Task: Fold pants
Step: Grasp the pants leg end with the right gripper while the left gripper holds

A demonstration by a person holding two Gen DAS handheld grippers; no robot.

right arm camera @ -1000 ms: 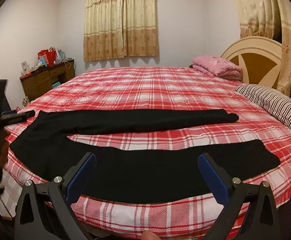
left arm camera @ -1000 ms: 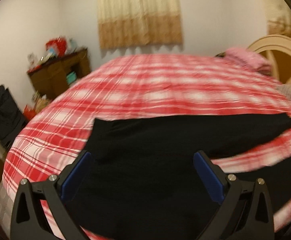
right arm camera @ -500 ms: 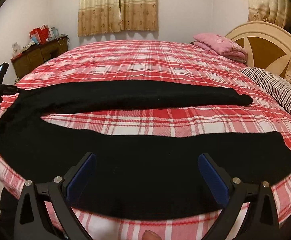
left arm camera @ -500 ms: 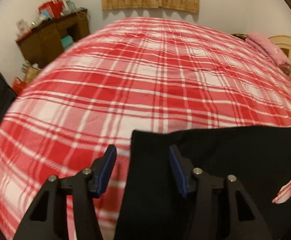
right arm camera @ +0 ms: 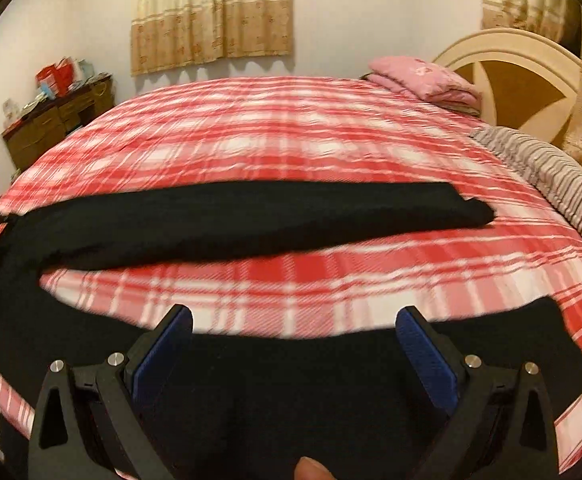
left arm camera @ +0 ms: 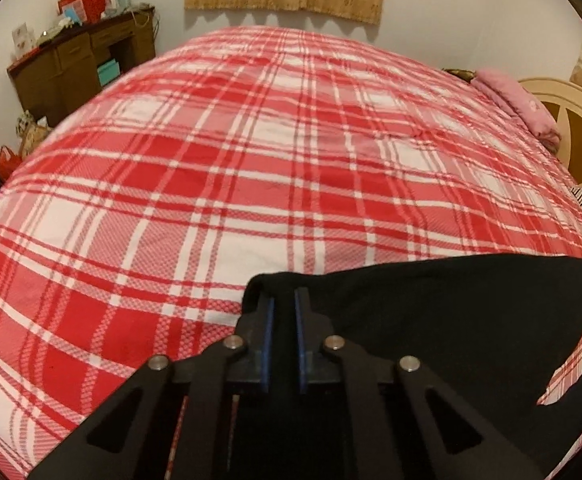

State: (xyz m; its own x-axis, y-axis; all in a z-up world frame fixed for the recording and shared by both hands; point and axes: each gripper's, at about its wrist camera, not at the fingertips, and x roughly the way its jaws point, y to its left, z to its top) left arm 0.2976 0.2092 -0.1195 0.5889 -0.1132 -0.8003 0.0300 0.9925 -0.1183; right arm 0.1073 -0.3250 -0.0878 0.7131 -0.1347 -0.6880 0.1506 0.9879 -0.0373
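Fold barely begun: left tongs [left arm camera: 282, 312] pinched on the waist corner of the black pants [right arm camera: 251, 216]; right tongs [right arm camera: 293, 344] spread wide, holding nothing.

Pants lie lengthwise along the near side of the bed [left arm camera: 251, 160], both legs flat and splayed in a V with plaid bedspread showing between them; no leg yet laid over the other. Right tongs hover over the near leg [right arm camera: 311, 392], blue pads [right arm camera: 427, 360] well apart. Judgement: first fold remains, then the lengthwise halving. Near leg runs close to the mattress edge; far half of the bed is bare. Striped pillow [right arm camera: 551, 172] and pink pillow [right arm camera: 423, 78] sit well apart from the hems.
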